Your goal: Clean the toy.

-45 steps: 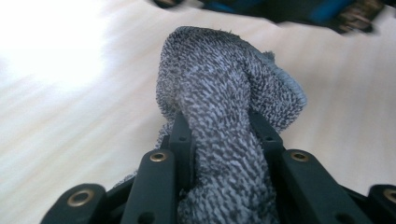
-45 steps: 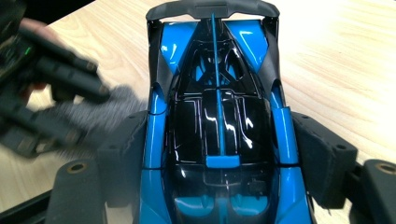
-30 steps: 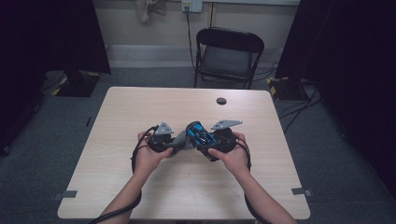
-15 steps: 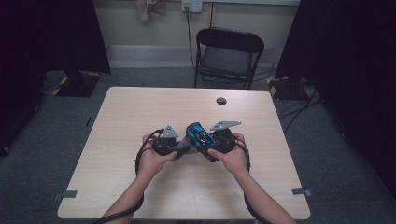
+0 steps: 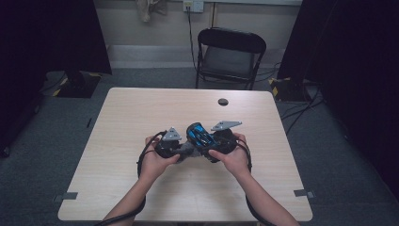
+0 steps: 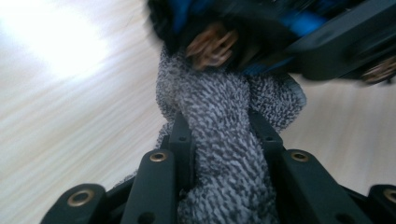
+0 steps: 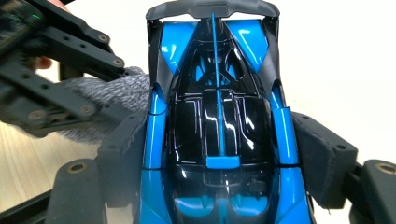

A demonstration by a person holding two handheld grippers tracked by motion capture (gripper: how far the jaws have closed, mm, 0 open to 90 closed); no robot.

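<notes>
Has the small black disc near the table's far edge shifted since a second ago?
No. The black disc sits at the same spot near the table's far edge, in front of the chair.

One rectangular light wooden table (image 5: 141, 113) stands in the room. On it are two black hand-held two-jaw grippers, the left gripper (image 5: 181, 149) and the right gripper (image 5: 207, 141). There is one glossy blue and black toy car (image 7: 219, 121), one speckled grey knitted cloth (image 6: 224, 135) and one small round black disc (image 5: 223, 101). One black folding chair (image 5: 230, 56) stands behind the table.
</notes>
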